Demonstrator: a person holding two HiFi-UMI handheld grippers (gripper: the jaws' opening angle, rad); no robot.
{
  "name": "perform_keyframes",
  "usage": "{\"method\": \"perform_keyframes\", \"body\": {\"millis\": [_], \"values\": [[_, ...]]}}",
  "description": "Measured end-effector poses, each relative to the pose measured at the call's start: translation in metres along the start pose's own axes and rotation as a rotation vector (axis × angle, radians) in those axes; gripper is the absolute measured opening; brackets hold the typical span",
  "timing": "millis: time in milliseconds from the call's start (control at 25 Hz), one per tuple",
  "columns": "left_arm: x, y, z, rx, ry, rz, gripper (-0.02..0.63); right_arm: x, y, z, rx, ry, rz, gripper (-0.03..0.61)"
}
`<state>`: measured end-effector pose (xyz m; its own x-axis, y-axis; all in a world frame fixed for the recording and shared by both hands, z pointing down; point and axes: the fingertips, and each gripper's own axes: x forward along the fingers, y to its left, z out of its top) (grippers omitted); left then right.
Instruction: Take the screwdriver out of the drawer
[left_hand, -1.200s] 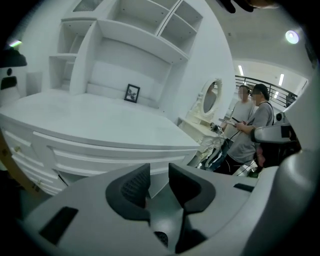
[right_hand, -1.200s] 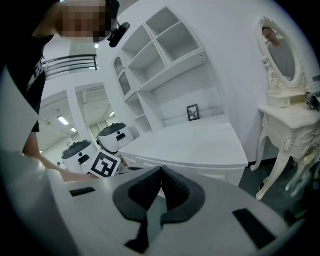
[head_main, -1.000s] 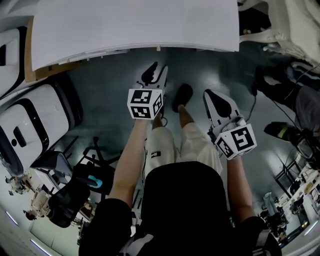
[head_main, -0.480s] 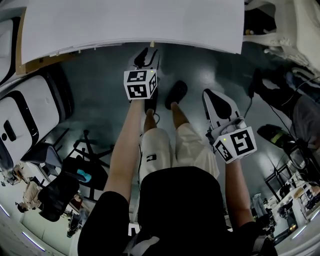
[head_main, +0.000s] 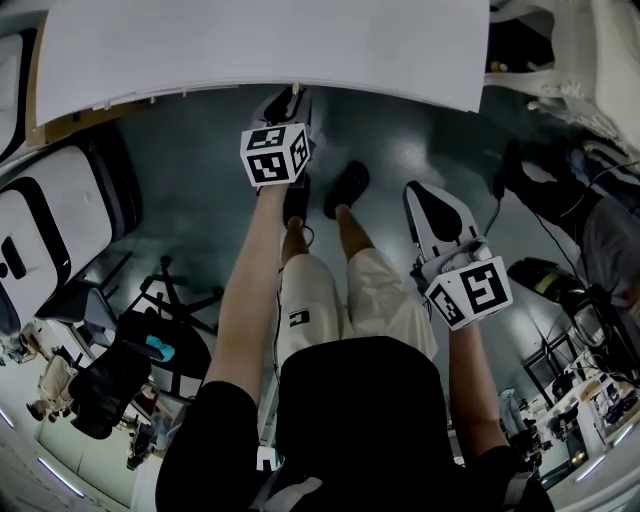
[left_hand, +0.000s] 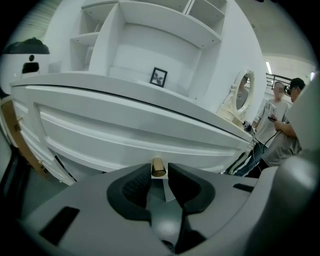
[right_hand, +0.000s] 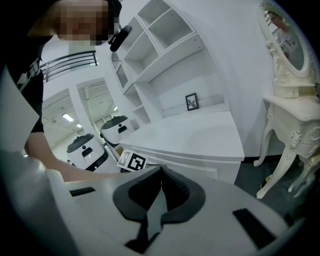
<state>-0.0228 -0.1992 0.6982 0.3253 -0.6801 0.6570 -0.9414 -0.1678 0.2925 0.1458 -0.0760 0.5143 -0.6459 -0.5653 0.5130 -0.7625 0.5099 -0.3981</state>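
Currently the left gripper (head_main: 288, 100) is positioned at the front edge of the white desk (head_main: 260, 40). Its jaws are closing, with the small brass knob (left_hand: 158, 167) of the drawer front (left_hand: 125, 131) between the tips. The drawer is shut, and the screwdriver shows in no view. The right gripper (head_main: 420, 195) is held back from the desk, over the floor beside the person's leg, its jaws pressed together with nothing between them. A small framed picture (left_hand: 158, 76) stands in the white shelf unit (left_hand: 150, 30) above the desk top
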Motion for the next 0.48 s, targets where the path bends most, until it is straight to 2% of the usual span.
{"method": "perform_keyframes", "body": {"millis": [80, 480], "values": [[-0.0007, 0.0018, 0.0004, 0.010, -0.003, 0.012, 0.091, 0.0003, 0.0006, -0.0032, 0.006, 0.002, 0.006, 0.018], [-0.0037, 0.0040, 0.0008, 0.021, 0.012, 0.006, 0.083, 0.0037, 0.0077, -0.0036, 0.009, -0.001, 0.017, 0.018]]}}
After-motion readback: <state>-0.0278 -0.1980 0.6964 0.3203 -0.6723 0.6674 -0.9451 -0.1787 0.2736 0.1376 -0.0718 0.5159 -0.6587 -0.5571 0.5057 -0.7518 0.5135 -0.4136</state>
